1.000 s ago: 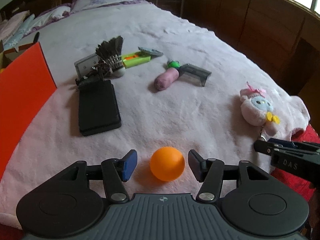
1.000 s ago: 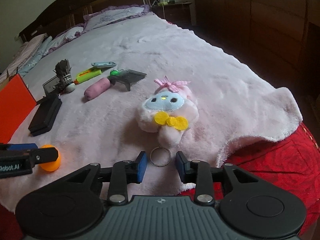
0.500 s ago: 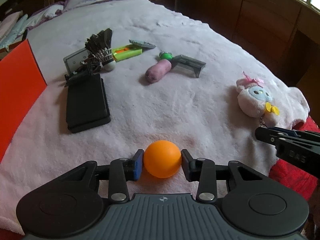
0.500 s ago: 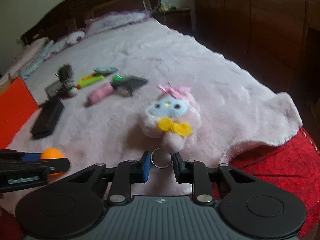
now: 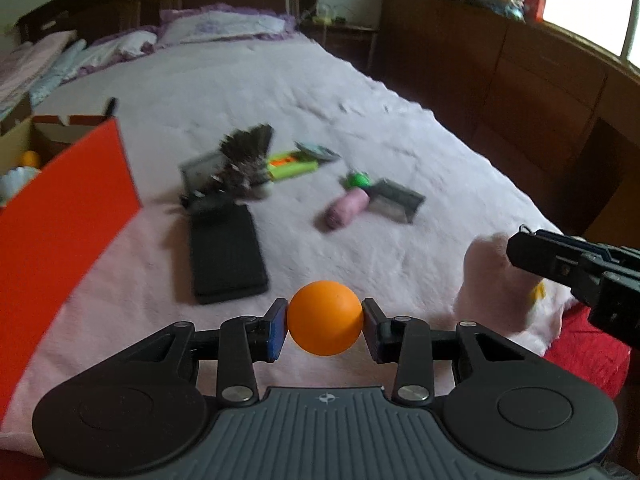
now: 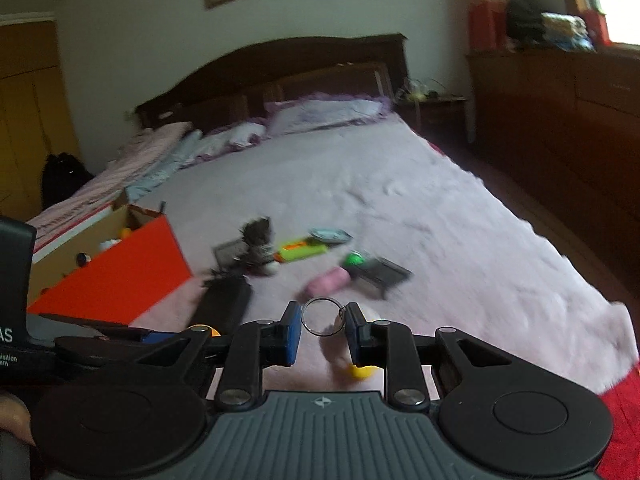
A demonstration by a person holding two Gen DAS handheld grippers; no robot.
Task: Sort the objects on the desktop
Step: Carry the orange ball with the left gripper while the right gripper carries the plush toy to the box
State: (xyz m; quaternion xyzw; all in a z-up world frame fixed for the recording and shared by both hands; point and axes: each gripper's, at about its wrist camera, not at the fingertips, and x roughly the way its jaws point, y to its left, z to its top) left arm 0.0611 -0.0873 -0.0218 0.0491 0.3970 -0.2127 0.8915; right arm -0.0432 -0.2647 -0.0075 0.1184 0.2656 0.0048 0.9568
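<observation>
The left gripper is clamped on an orange ball, one pad pressed against each side, and the ball sits clear of the pink blanket below it. The right gripper has its pads closed in on a metal key ring, and a pink plush toy hangs beneath the ring; the toy is blurred, so only a pale body and a yellow patch can be made out. From the left wrist camera the same plush toy shows just beside the tip of the right gripper. Ahead of the ball, a flat black case lies on the blanket. Beyond it lie a dark-feathered shuttlecock, a green and orange bar, a pink roll and a grey tray, grouped near one another in the middle of the bed. To the left stands an open cardboard box with an orange flap raised toward the camera, and a few small items, too blurred to name, rest inside it. Pillows lie at the head of the bed against a dark wooden headboard.
</observation>
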